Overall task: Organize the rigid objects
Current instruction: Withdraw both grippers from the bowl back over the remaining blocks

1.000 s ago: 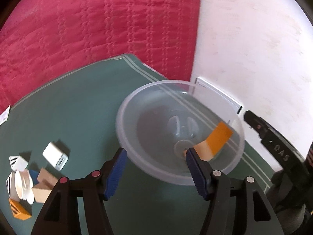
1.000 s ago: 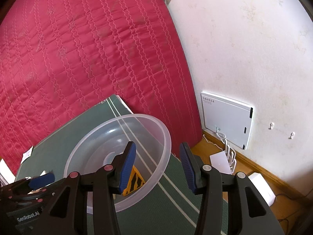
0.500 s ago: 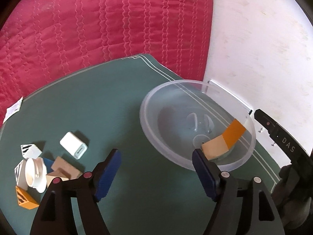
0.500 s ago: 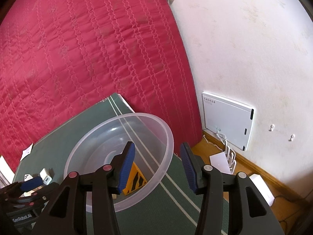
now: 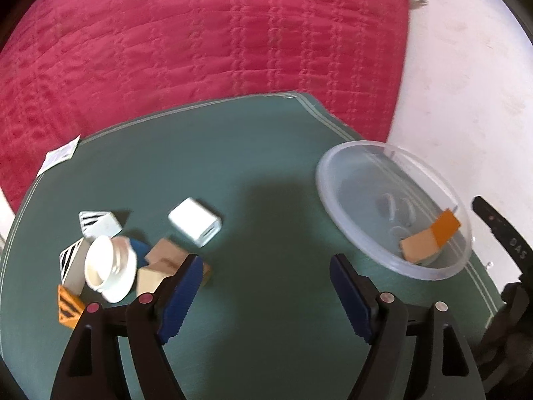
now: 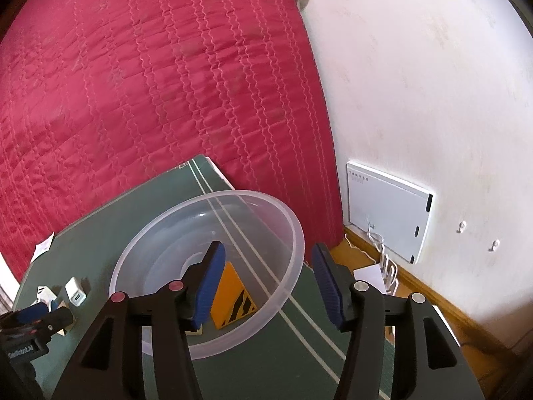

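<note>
A clear plastic bowl (image 5: 429, 276) (image 6: 253, 195) stands at the right end of the green mat (image 5: 266, 166). In it lies an orange-and-wood block (image 5: 429, 236), whose orange face shows black stripes (image 6: 233, 296). At the left is a pile: a white charger cube (image 5: 195, 223), a white cup (image 5: 110, 268) on its side, wooden blocks (image 5: 166, 260), a striped white block (image 5: 98, 221) and an orange striped block (image 5: 68, 306). My left gripper (image 5: 266, 261) hovers over bare mat beside the pile, jaws opening, nothing between them. My right gripper (image 6: 268, 246) hangs over the bowl's right rim, jaws opening, gripping nothing.
A red quilt (image 5: 200, 50) lies behind the mat, with a white wall (image 6: 433, 83) to the right. A white panel (image 6: 386, 210) is fixed low on the wall above wooden floor and cables. A paper tag (image 5: 60, 155) lies at the mat's far left corner.
The left gripper swung left, away from the bowl and toward the pile, and its jaws spread wider. The right gripper stayed over the bowl and its jaws widened a little.
</note>
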The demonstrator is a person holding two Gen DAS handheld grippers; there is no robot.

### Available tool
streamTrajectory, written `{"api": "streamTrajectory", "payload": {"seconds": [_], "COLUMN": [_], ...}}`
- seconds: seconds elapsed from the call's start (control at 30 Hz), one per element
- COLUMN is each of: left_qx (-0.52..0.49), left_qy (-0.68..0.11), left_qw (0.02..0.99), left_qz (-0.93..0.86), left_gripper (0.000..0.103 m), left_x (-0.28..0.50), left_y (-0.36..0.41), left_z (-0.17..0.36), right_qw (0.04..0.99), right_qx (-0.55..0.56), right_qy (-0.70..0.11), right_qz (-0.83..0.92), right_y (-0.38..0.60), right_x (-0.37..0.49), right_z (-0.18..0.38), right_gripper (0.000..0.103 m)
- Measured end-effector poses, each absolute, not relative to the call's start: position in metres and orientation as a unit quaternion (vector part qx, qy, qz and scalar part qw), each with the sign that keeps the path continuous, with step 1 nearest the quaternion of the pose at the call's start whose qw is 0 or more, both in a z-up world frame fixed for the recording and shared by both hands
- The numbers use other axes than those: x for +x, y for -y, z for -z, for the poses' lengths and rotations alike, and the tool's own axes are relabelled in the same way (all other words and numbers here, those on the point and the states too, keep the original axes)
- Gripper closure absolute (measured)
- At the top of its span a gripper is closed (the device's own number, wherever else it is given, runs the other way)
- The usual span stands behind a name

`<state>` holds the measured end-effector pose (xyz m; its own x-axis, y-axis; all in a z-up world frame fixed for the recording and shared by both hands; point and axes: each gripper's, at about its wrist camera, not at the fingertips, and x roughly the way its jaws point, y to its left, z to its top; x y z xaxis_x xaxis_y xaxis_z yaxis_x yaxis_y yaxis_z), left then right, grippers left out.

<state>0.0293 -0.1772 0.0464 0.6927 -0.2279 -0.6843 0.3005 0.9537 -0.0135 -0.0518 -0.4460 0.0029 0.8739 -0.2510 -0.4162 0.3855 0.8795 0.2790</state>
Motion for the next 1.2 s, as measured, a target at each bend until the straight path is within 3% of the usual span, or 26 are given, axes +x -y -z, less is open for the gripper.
{"api": "streamTrajectory", "payload": {"seconds": [0.63, 1.2], "left_qx": [0.015, -0.017], "left_qy": [-0.366, -0.379], "left_qw": [0.930, 0.924], "left_qz": [0.035, -0.047], "left_gripper": [0.021, 0.016], "left_x": [0.018, 0.020], "left_y": [0.097, 0.022], "left_z": [-0.052, -0.034], "right_qw": [0.975, 0.962], "right_qx": [0.082, 0.088], "right_qy": [-0.200, -0.257], "right_qz": [0.046, -0.028], "right_y": [0.354, 0.317], "right_x": [-0.063, -0.057], "right_z": [-0.009, 0.001], "right_gripper": [0.043, 0.043]}}
